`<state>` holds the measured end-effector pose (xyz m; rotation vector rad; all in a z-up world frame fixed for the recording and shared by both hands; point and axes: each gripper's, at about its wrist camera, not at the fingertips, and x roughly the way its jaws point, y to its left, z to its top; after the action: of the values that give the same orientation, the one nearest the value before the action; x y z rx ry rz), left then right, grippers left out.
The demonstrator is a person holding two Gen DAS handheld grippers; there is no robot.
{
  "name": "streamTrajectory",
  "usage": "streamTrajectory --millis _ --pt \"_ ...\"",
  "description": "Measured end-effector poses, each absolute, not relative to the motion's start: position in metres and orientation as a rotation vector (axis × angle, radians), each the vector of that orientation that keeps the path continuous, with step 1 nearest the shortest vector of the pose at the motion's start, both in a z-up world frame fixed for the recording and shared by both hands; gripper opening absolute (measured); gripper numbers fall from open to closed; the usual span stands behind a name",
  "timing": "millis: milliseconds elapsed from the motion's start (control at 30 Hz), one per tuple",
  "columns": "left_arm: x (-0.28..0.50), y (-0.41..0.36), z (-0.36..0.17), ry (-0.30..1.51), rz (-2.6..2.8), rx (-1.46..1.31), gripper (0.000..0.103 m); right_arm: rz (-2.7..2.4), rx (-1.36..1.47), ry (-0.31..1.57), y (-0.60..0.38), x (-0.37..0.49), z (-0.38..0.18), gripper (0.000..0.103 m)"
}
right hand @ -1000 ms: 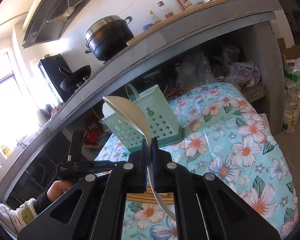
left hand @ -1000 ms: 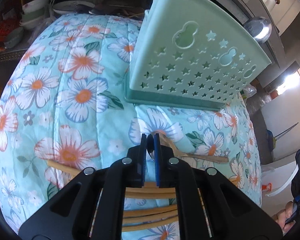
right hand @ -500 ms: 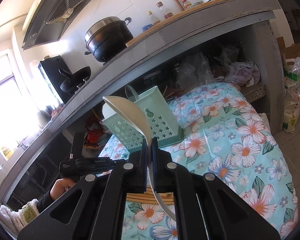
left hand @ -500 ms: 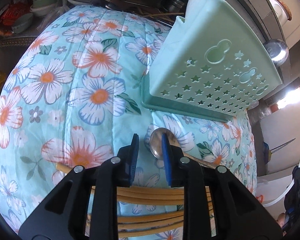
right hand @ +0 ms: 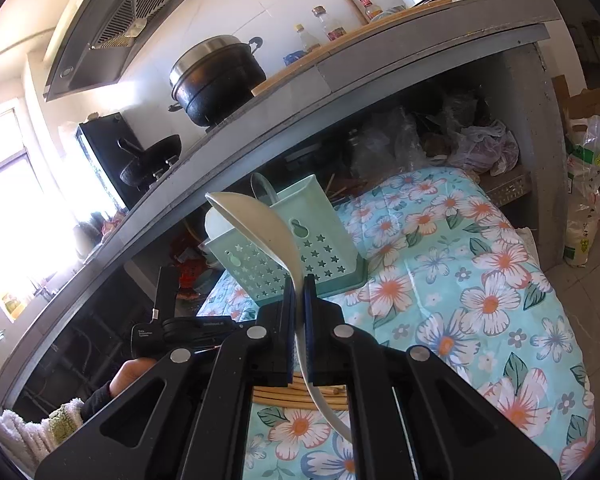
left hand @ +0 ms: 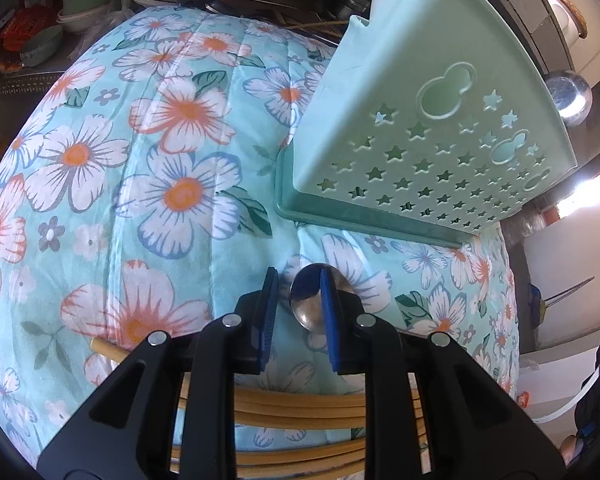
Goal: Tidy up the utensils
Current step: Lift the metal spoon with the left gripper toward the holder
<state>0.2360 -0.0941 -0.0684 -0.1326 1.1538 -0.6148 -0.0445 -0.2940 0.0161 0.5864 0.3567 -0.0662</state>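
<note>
- Metal spoon (left hand: 309, 300): shiny bowl lying on the floral cloth (left hand: 172, 200), handle running back under the left gripper (left hand: 296, 300), whose fingers are spread (bowl partly behind one pad).
- Chopsticks (left hand: 300, 400): crosswise below.
- Green caddy (left hand: 432, 136): upright, near, with bare cloth between.
- Right gripper (right hand: 299, 292): pinching an upright white ladle (right hand: 260, 224).

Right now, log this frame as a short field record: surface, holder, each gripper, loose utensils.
surface: floral cloth
holder: green star-cut caddy, upright on the cloth
left gripper: open, metal spoon lying between its fingers
right gripper: shut on white ladle, bowl raised
loose utensils: chopsticks on the cloth near the grippers
</note>
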Motion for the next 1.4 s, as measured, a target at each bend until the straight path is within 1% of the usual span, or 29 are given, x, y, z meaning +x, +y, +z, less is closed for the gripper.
streamTrajectory --millis 67,133,233,600,767,1067,1400 --pt "0.235 -0.097 -0.068 1.147 -0.607 -0.12 0.012 -0.066 0.587 0.356 -0.294 -0.045 0.016 0.004" --pt "0.235 -0.096 -0.067 1.141 -0.605 -0.114 0.008 -0.066 0.587 0.355 -0.294 -0.045 0.017 0.004" --pt "0.232 -0.099 -0.064 1.121 -0.599 -0.096 0.005 -0.066 0.588 0.354 -0.294 -0.045 0.017 0.004" --pt "0.224 -0.094 -0.051 1.066 -0.588 -0.054 0.003 -0.068 0.592 0.348 -0.295 -0.047 0.019 0.004" --pt "0.214 -0.089 -0.035 1.003 -0.58 -0.039 0.002 -0.069 0.593 0.348 -0.295 -0.047 0.019 0.004" --pt "0.185 -0.076 0.012 0.843 -0.584 -0.005 0.0 -0.069 0.597 0.342 -0.296 -0.05 0.02 0.004" --pt "0.151 -0.075 0.063 0.658 -0.586 0.082 0.0 -0.067 0.599 0.334 -0.295 -0.05 0.023 0.004"
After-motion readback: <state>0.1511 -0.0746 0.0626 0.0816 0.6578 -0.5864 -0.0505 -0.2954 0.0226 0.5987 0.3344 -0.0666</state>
